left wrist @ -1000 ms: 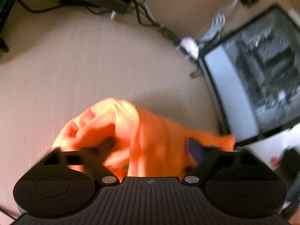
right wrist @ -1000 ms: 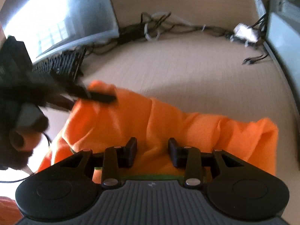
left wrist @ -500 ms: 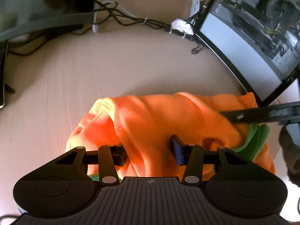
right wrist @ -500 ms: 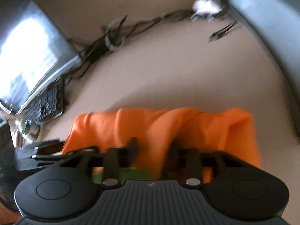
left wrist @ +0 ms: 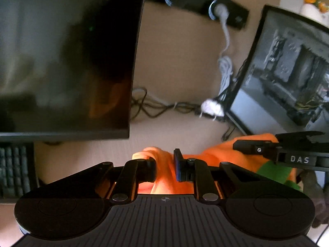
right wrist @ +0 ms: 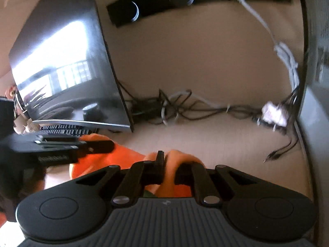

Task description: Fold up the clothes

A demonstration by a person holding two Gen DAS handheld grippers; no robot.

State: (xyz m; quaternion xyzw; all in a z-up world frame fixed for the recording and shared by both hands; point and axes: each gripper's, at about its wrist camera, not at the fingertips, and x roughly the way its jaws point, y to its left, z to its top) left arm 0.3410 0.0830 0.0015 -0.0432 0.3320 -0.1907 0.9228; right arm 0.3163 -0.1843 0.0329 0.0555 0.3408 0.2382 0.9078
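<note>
An orange garment (left wrist: 216,156) with a green trim (left wrist: 273,170) hangs bunched between both grippers, above the beige desk (right wrist: 226,140). My left gripper (left wrist: 164,165) has its jaws closing, and the pads pinch a fold of the orange cloth. In the right wrist view my right gripper (right wrist: 169,165) is closing too, pressed on another fold of the garment (right wrist: 127,158). Each gripper shows in the other's view: the right one (left wrist: 267,147) at the right edge, the left one (right wrist: 96,146) at the left. Most of the garment is hidden below the grippers.
A dark monitor (left wrist: 61,61) stands at the back left with a keyboard (left wrist: 12,168) under it. A glass-sided computer case (left wrist: 287,72) stands at the right. Tangled cables (right wrist: 185,107) lie along the wall, below a black power strip (left wrist: 197,2).
Both grippers have closed onto folds of the orange garment and risen with it. The views now show more of the monitor and wall and less of the cloth.
</note>
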